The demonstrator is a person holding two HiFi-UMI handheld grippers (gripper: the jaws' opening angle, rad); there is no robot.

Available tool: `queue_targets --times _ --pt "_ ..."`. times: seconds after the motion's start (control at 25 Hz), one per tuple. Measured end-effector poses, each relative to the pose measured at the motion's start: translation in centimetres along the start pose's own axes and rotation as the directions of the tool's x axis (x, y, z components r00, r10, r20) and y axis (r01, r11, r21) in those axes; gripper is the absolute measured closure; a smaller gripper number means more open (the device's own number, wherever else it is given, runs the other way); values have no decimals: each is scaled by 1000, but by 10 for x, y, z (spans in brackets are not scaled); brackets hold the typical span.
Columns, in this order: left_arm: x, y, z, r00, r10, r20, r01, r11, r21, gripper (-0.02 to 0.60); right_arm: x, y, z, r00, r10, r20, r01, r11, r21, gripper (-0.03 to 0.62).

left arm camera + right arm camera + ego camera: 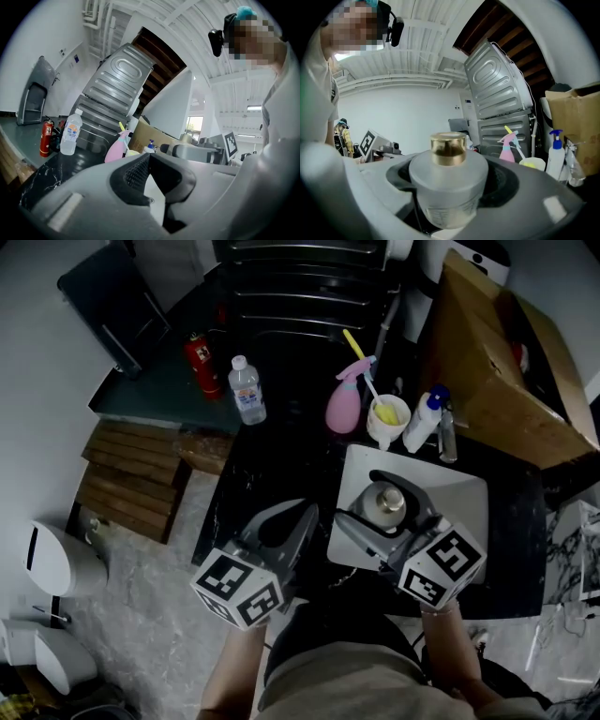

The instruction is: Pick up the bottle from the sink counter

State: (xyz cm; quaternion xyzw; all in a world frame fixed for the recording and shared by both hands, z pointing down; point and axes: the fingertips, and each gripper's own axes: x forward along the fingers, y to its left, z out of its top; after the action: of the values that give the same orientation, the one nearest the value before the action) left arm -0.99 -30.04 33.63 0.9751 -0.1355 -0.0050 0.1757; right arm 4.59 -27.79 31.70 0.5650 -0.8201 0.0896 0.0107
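While the right gripper (389, 514) has its jaws clamped on either side of a squat frosted bottle (448, 185) with a gold cap (448, 149), the left gripper (148, 158) beside it has its jaws together on nothing. The bottle stands upright between the right jaws, over the white square sink basin (464, 498); whether its base touches the basin cannot be told. The left gripper hovers over the black marbled counter (272, 456). Just beyond the right gripper's tips stand a pink spray bottle (343, 404), a white cup with a yellow brush (387, 423) and a blue-topped pump bottle (424, 420), with a cardboard box (497, 371) to their right. Well ahead of the left gripper, to its left, are a clear water bottle (247, 390) and a small red fire extinguisher (203, 364).
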Motion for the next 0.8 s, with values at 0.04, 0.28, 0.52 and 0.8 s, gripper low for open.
queue_targets --times 0.04,0.28,0.52,0.8 --pt "1 -1 2 1000 2 2 -2 1000 3 575 -1 0 4 1000 1 6 -1 1000 -5 246" --pt "9 -11 11 1000 -4 28 3 1000 28 575 -8 -2 29 998 8 69 -7 1000 -17 247" --pt "18 -16 18 1000 -9 26 8 999 52 575 -10 -4 43 993 32 115 -33 999 2 247" --pt "23 -16 17 1000 -7 28 6 999 49 575 -9 -9 48 984 63 167 -76 994 74 247"
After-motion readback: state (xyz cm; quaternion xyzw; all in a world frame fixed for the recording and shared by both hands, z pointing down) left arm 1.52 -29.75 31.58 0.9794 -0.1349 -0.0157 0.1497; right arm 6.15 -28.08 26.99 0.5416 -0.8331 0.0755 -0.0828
